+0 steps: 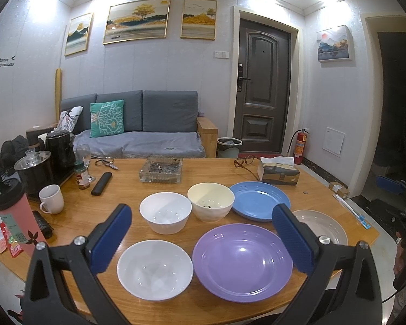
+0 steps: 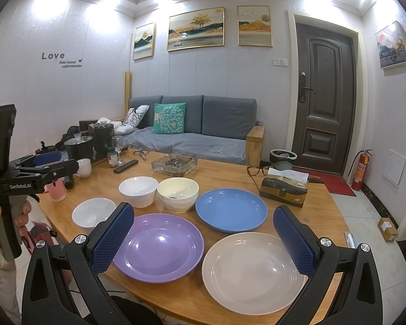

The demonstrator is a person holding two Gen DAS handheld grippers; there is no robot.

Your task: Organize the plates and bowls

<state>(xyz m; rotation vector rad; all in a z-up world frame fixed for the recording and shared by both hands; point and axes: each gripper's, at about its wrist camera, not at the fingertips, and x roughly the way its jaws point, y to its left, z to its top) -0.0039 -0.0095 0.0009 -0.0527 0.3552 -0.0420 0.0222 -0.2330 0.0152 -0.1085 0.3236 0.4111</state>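
1. At far left of the wooden table [image 2: 324,216], clutter crowds the edge: a pink tumbler [image 1: 13,216], a white mug [image 1: 51,199], kettles and a remote [image 1: 101,183]. There is little free room to swing on that side.
2. The left gripper [image 1: 201,239] hovers above the near edge with its blue pads wide apart and nothing between them. Below it sits a shallow white bowl [image 1: 154,269], close to the table's front edge.
3. Behind that stand a deeper white bowl [image 1: 165,212] and a cream bowl [image 1: 210,205], rims nearly touching; the cream one holds dark specks.
4. Centre front lies the purple plate [image 2: 158,247], just beside the shallow bowl.
5. The blue plate [image 2: 231,210] sits behind it, near the tissue box [image 2: 282,191] and glasses.
6. The right gripper [image 2: 204,241] also hangs spread open and empty, over the beige plate [image 2: 254,272], whose rim comes close to the front edge.
7. Judgement: nothing is stacked yet, so the task looks to be at its start. A likely next move is to pinch one plate's rim and set it on another; flat rims need a low, angled approach.
8. Open room lies at the right corner, beyond the beige plate.
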